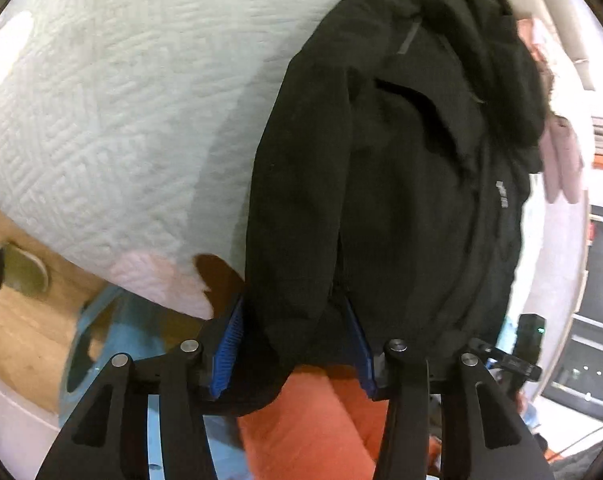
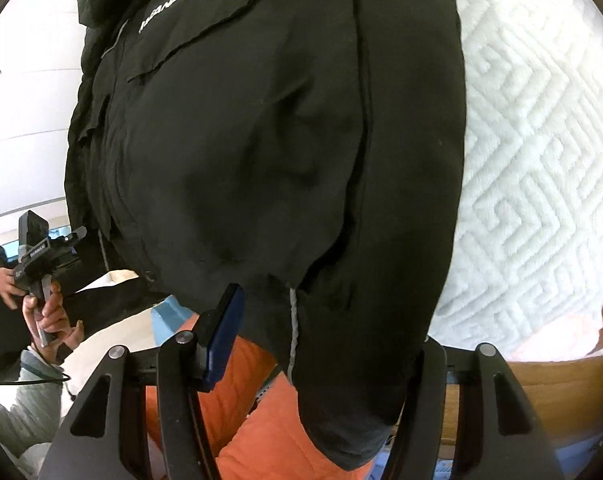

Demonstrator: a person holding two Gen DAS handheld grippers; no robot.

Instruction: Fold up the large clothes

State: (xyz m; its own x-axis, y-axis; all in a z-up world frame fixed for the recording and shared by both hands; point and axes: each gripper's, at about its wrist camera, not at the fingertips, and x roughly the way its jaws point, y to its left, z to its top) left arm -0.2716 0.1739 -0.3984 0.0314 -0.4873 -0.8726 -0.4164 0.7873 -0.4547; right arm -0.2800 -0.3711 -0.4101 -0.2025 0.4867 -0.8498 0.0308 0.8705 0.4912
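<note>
While gripped both sides, puffy black jacket (image 1: 381, 184), white zigzag-quilted bedspread (image 2: 541, 160)

Left tool (image 1: 295, 344) and right tool (image 2: 321, 344) both clamped on fabric.

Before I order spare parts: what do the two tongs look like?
Both match. The left tongs and right tongs have matte black linkage arms with elongated cut-outs, joined by round silver pins. The fingers carry flat blue pads, ribbed on the left one. In the right view, the left unit's body is black, with white lettering too small to read.
</note>
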